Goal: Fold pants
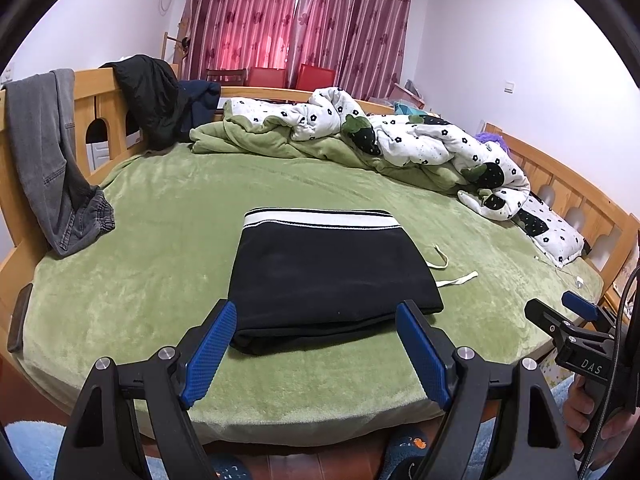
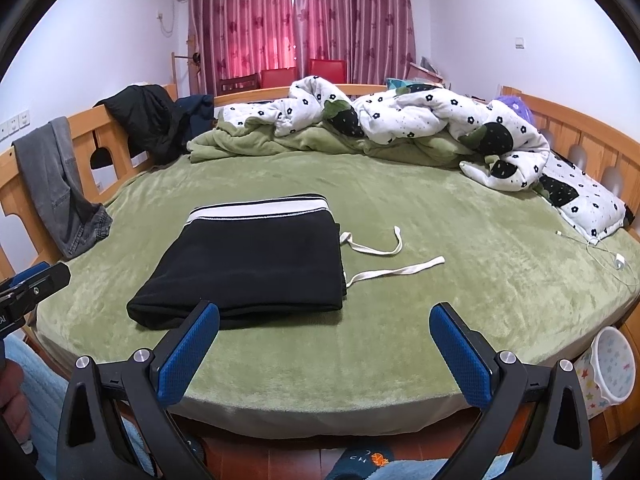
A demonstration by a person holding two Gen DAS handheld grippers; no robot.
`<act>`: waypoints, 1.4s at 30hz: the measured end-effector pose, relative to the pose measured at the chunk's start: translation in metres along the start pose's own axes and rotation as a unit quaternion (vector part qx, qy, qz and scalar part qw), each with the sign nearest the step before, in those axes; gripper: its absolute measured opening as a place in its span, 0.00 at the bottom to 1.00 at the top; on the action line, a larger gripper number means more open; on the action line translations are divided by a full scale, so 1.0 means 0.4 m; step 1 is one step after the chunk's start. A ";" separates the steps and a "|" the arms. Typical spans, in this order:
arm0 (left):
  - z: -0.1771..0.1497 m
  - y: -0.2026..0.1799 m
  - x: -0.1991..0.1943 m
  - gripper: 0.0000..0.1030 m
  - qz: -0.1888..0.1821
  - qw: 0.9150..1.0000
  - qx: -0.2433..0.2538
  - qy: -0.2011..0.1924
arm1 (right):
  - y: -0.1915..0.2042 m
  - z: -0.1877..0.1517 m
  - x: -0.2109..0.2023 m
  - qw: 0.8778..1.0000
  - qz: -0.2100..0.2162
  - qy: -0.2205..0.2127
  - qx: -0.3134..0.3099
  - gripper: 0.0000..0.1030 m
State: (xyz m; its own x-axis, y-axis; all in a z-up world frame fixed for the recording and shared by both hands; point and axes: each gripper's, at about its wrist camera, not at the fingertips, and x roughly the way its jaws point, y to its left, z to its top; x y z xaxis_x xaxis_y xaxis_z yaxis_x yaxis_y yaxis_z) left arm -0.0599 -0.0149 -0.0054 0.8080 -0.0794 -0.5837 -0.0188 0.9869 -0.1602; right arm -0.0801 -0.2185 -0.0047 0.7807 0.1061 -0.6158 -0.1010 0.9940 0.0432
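The black pants (image 1: pixel 328 276) lie folded into a neat rectangle on the green bed (image 1: pixel 160 216), with the white-striped waistband at the far edge and white drawstrings (image 2: pixel 384 256) trailing out to the right. My left gripper (image 1: pixel 316 316) is open and empty, held just in front of the near edge of the pants. My right gripper (image 2: pixel 324 320) is open and empty, held near the bed's front edge, to the right of the pants (image 2: pixel 248 264). Each gripper also shows at the side of the other's view.
A rumpled white flowered duvet (image 1: pixel 420 140) and green blanket lie along the far side. Grey jeans (image 1: pixel 48 152) and dark jackets (image 1: pixel 152 96) hang on the wooden bed rail at left. A charging cable (image 2: pixel 612 256) lies at right. A patterned bin (image 2: pixel 612 364) stands beside the bed.
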 end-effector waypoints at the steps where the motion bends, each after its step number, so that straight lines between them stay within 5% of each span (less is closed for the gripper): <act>1: -0.001 -0.003 -0.001 0.78 0.001 1.000 -0.001 0.000 | 0.000 0.000 0.001 1.000 -0.001 0.001 0.000 1.00; 42: -0.006 -0.016 -0.009 0.78 -0.001 1.000 -0.001 -0.002 | -0.020 -0.008 0.009 1.000 -0.006 0.003 0.002 1.00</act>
State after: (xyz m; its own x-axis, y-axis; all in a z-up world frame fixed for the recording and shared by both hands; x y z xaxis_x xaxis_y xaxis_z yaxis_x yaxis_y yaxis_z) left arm -0.0642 -0.0213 -0.0043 0.8105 -0.0807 -0.5801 -0.0185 0.9864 -0.1631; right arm -0.0782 -0.2261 -0.0096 0.7782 0.0932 -0.6211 -0.0885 0.9953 0.0385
